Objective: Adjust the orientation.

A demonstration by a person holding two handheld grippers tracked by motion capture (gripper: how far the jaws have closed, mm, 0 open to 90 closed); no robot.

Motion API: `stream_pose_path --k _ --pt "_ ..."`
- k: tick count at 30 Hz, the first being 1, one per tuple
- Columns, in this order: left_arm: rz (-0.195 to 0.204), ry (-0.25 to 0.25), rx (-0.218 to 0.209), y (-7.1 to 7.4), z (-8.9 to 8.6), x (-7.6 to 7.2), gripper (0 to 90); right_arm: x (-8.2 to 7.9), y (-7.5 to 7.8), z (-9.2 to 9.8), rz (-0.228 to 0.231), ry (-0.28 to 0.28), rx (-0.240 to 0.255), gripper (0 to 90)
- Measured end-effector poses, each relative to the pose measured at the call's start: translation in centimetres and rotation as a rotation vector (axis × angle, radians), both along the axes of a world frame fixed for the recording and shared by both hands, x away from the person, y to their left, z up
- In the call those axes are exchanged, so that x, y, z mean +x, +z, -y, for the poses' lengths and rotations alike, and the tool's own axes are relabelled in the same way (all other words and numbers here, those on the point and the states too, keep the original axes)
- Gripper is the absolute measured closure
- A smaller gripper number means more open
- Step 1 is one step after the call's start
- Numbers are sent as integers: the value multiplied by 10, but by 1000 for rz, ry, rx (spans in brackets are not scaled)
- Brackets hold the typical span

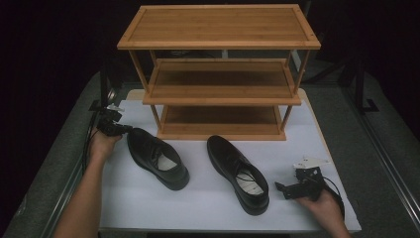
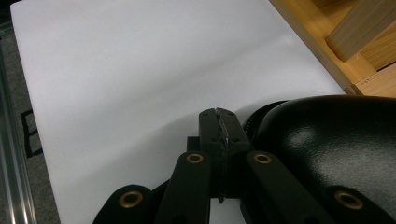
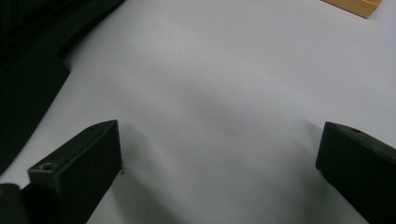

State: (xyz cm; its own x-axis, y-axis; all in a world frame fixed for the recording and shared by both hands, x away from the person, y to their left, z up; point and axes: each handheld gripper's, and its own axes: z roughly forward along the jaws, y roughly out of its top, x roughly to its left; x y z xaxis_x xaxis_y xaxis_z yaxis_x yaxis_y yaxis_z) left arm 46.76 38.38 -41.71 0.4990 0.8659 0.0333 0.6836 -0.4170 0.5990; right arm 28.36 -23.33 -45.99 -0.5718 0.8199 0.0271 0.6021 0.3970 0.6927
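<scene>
Resting left tool (image 2: pixel 219 135) closed beside left shoe (image 1: pixel 157 157) heel | right tool (image 3: pixel 219 154) open near right shoe (image 1: pixel 237 173)

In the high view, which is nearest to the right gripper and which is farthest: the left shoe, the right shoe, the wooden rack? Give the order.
From the right gripper:
1. Right shoe, just to its left, heel end closest.
2. Left shoe, farther left, beyond the right shoe.
3. Wooden rack, at the back of the table; its base is about as far as the left shoe, too close to call.

Wooden rack (image 1: pixel 219 44) on white table (image 1: pixel 208 208); two black shoes (image 1: pixel 157 157) before it.
</scene>
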Motion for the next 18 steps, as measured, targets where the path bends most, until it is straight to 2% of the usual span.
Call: stream_pose_path --k 10,11,18 --pt "7 -14 -13 0 7 -10 900 0 0 0 0 0 0 0" --pt "11 -25 -30 0 12 -13 900 0 0 0 0 0 0 0" --pt "12 -76 -33 0 27 -21 900 0 0 0 0 0 0 0"
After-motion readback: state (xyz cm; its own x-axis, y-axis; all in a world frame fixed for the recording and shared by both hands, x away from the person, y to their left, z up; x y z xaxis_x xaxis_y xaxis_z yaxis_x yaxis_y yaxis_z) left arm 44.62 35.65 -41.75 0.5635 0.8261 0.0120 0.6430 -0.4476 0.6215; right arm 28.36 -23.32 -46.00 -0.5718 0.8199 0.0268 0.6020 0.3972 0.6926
